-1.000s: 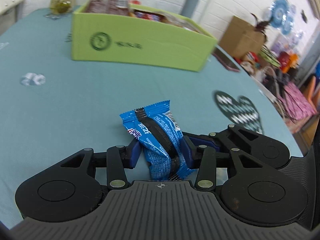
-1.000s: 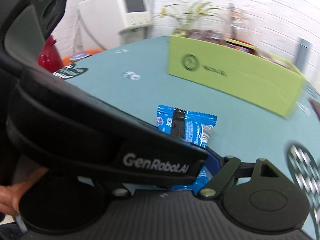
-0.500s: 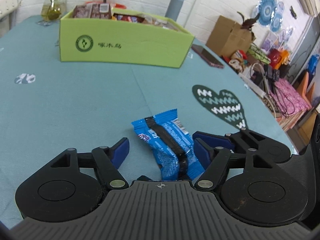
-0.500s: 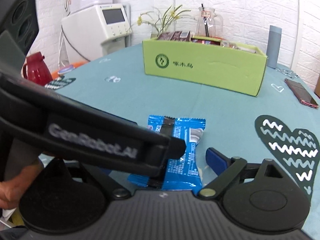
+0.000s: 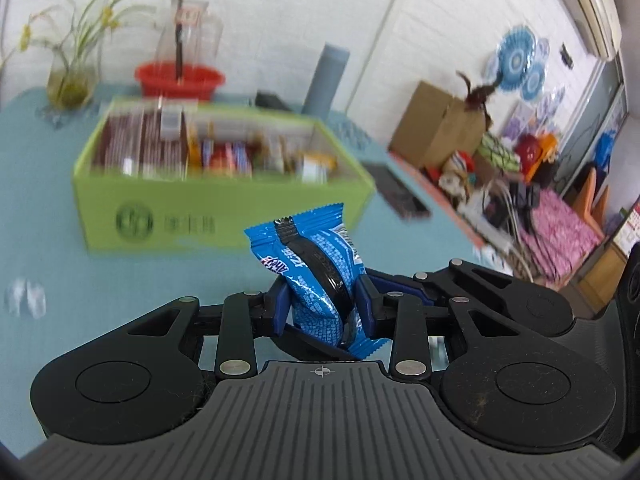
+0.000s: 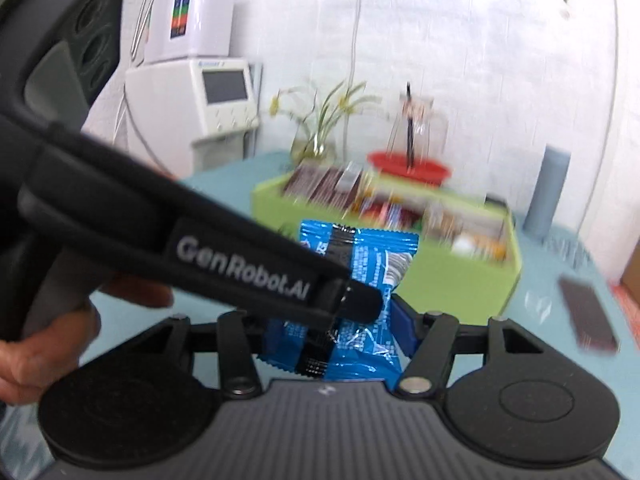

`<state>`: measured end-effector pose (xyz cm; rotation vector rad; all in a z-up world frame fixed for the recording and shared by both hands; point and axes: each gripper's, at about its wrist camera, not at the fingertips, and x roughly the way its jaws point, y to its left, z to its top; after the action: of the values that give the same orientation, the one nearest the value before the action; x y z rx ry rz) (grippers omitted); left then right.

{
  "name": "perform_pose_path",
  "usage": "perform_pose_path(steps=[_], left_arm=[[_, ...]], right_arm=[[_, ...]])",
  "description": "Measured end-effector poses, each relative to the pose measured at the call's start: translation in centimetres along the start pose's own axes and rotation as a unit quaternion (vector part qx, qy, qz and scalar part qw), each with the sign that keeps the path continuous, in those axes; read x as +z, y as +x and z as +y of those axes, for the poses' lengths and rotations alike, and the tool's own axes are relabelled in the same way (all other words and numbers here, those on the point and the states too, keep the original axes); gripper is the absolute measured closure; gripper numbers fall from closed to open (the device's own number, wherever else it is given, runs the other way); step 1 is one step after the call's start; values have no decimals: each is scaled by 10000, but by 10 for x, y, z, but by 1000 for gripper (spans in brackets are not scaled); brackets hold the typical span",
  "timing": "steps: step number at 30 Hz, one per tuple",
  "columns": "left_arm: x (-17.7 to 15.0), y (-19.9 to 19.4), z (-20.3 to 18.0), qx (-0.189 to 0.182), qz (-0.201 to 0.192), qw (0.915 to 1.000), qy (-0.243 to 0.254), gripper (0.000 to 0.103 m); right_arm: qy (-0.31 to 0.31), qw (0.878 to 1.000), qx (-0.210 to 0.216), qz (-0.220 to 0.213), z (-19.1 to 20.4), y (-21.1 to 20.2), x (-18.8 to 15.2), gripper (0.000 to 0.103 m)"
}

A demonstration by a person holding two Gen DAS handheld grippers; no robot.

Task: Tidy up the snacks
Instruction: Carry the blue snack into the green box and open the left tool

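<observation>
Clamping a blue snack packet (image 5: 316, 280) edge-on between its blue pads (image 5: 280, 306), the left gripper (image 5: 322, 304) holds it upright and clear of the table (image 5: 48, 240); its jaws have just been closing, and the wrapper is squeezed narrow where the pads press it. In the right wrist view the same packet (image 6: 360, 264) lies flat-faced between the right gripper's (image 6: 332, 336) jaws, which have also just been closing, with the packet between them. The blue right pad (image 6: 402, 328) sits at the wrapper's edge, but the other side is hidden behind the left gripper's black body (image 6: 200, 248), so I cannot tell whether this gripper presses the packet. A hand (image 6: 52, 336) grips that body's handle at the left edge.

Beyond the packet stands a green box (image 5: 192, 216) on the teal table, open-topped and packed with rows of snacks (image 5: 208, 152), blurred. A dark phone (image 5: 396, 192) lies just right of the box. Behind it are a red bowl (image 5: 180, 78), a glass jug (image 5: 188, 28), a vase with flowers (image 5: 72, 76), and a grey cylinder (image 5: 326, 76). Farther right, by the white brick wall, sits a cardboard box (image 5: 436, 124).
</observation>
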<state>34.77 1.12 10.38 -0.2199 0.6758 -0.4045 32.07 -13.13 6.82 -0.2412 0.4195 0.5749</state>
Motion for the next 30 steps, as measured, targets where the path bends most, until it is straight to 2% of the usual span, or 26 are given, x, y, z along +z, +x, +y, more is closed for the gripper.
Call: perform_pose_path(steps=[3, 6, 10, 13, 14, 17, 19, 20, 22, 25, 30], left_arm=[[57, 28, 8, 68, -126, 9999, 4, 91], [102, 67, 20, 205, -150, 9997, -16, 91], [132, 123, 48, 409, 30, 9990, -157, 91], [127, 151, 68, 517, 166, 9982, -259, 71], [122, 152, 72, 525, 119, 9982, -267, 62], [116, 150, 69, 499, 39, 9987, -16, 51], [114, 143, 62, 604, -89, 9981, 109, 39], [114, 137, 57, 618, -184, 9978, 129, 35], [115, 124, 52, 558, -349, 9978, 87, 31], [116, 100, 43, 535, -577, 9969, 62, 25], [101, 56, 25, 652, -886, 9938, 168, 22]], right_arm=[[-102, 9998, -105, -112, -31, 36, 38, 37], [-13, 10000, -63, -19, -62, 82, 66, 37], [227, 9990, 47, 384, -93, 146, 77, 38], [298, 9980, 71, 558, -98, 171, 66, 28], [273, 9981, 23, 560, -97, 174, 63, 25], [301, 9984, -8, 481, -93, 171, 60, 22], [351, 9981, -76, 494, -94, 168, 61, 8], [423, 9980, -74, 461, -95, 164, 61, 5], [573, 9976, -59, 396, -99, 155, 64, 1], [630, 9977, -79, 234, -99, 137, 69, 1], [777, 9966, -261, 94, -90, 87, 67, 1]])
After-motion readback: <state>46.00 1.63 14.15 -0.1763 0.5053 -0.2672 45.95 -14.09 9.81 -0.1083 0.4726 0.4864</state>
